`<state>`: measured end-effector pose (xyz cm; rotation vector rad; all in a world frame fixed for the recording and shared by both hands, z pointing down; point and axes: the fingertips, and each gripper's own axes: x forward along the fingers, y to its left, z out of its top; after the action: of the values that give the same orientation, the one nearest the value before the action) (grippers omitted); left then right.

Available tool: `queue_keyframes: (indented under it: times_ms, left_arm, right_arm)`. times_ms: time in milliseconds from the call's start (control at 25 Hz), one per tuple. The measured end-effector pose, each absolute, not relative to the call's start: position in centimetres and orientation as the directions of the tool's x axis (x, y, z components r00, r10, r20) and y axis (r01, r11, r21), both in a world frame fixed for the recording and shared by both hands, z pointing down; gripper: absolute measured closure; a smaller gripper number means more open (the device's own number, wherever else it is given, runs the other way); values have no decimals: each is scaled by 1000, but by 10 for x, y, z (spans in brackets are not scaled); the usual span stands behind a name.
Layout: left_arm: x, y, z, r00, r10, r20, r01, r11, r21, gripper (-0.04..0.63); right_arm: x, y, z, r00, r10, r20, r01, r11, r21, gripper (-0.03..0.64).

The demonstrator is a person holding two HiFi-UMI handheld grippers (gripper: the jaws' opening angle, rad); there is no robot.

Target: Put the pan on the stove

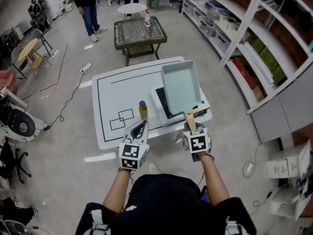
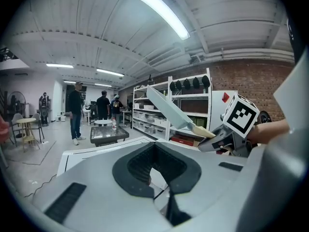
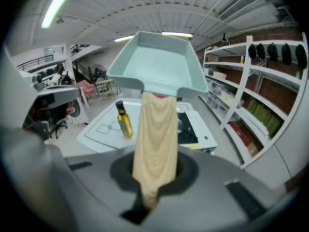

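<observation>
the right gripper [image 1: 189,125] pinches the tan wooden handle [image 3: 154,144] of the pale teal rectangular pan [image 1: 180,84], held tilted in the air over the flat black stove [image 1: 163,102] on the white table [image 1: 112,87]. the left gripper [image 1: 139,129] is empty, its fingers pressed together.

I can't read any text, brand or number here: just square coded markers on the cubes of the left gripper [image 1: 140,127] and right gripper [image 1: 189,125] (patterns, not letters), and the bottle [image 1: 143,109] label is too small.
</observation>
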<state>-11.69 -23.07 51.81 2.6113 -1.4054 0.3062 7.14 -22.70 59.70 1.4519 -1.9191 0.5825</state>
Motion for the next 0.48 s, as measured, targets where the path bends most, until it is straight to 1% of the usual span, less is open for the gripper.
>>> queue_keyframes:
  times_ms: [280, 480]
  left_arm:
    - [-105, -241, 527, 534, -800, 273, -838, -544, 46, 569]
    - [-95, -246, 523, 526, -809, 263, -849, -516, 112, 569]
  right_arm:
    - [88, -240, 611, -167, -642, 749, -960, 278, 23, 581]
    - [99, -250, 621, -181, -619, 764, -955, 296, 13, 581]
